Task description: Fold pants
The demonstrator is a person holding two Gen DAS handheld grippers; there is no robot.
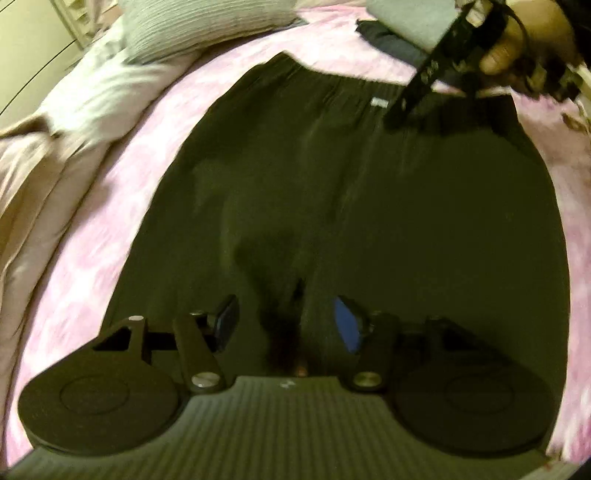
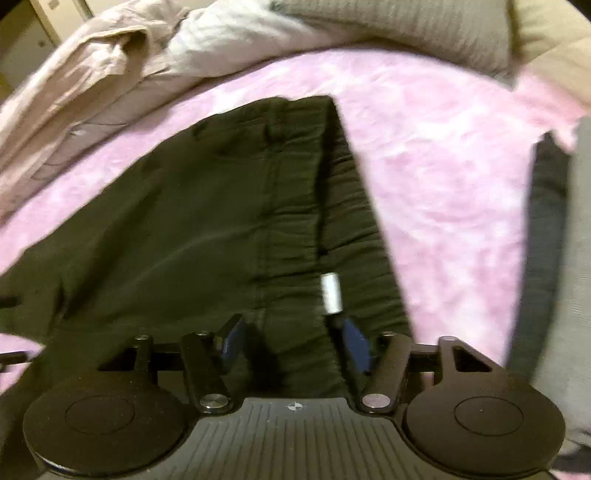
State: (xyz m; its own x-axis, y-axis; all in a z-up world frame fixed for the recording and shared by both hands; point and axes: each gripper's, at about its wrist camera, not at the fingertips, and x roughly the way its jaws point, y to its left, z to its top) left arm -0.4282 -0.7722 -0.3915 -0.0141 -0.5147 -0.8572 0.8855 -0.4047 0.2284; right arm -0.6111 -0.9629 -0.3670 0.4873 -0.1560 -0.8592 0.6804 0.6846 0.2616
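Note:
Dark pants (image 1: 332, 206) lie spread flat on a pink bedspread (image 1: 110, 229), the elastic waistband (image 1: 332, 79) at the far end with a small white label (image 1: 378, 102). My left gripper (image 1: 286, 328) hovers open over the crotch area, with nothing pressed between its blue pads. A hand (image 1: 498, 55) holds my right gripper (image 1: 400, 110) at the waistband's right part. In the right wrist view that gripper (image 2: 293, 341) stands open over the gathered waistband (image 2: 343, 221), just below the white label (image 2: 330, 291). Cloth lies under the jaws, and the pads are apart from it.
A crumpled beige duvet (image 1: 55, 140) and a grey ribbed pillow (image 1: 173, 26) lie along the bed's far left. Folded dark and grey garments (image 2: 550, 229) sit stacked on the bedspread (image 2: 443, 166) to the right of the waistband. A pale cupboard (image 1: 33, 40) stands beyond the bed.

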